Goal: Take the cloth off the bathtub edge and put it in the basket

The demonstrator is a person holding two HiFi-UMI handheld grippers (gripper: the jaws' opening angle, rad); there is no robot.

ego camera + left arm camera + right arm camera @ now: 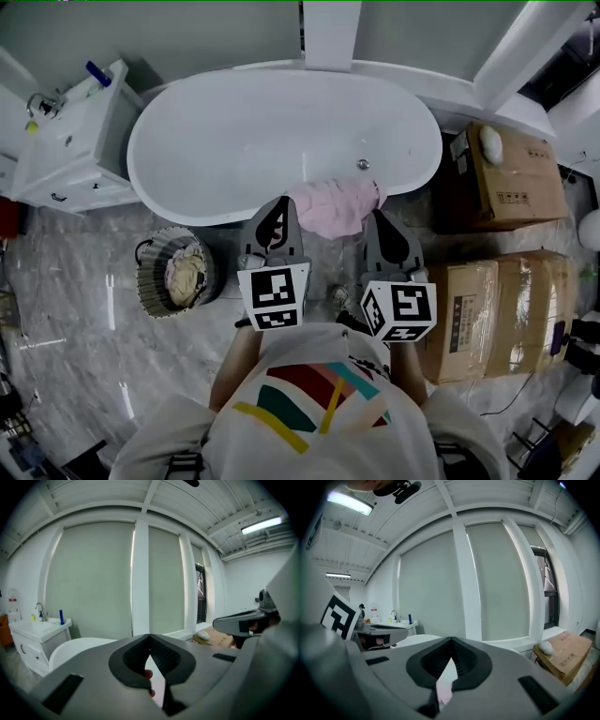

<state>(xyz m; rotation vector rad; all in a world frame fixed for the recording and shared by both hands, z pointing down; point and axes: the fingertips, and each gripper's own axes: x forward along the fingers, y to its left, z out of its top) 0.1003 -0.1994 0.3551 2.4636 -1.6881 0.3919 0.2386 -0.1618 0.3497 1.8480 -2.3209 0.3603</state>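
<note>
Cloth (333,206) in pale pink lies bunched over the near rim of the white bathtub (187,202), part of it hanging down the outer side. The left gripper (278,208) comes in at the cloth's left edge and the right gripper (382,223) at its right edge, so the cloth sits between the two. Each gripper's own view shows its jaws clenched, the dark pads meeting at the tips, with only a pale pink sliver showing through the narrow gap behind them. Both grippers point across the tub toward the tall blinds on the far wall. To the left of the person, on the marbled floor, stands the round wire basket (145,272) with something cream-coloured already inside, well apart from the cloth. A white vanity (66,150) stands beyond the tub's left end, and cardboard boxes (511,178) are stacked on the right.
</note>
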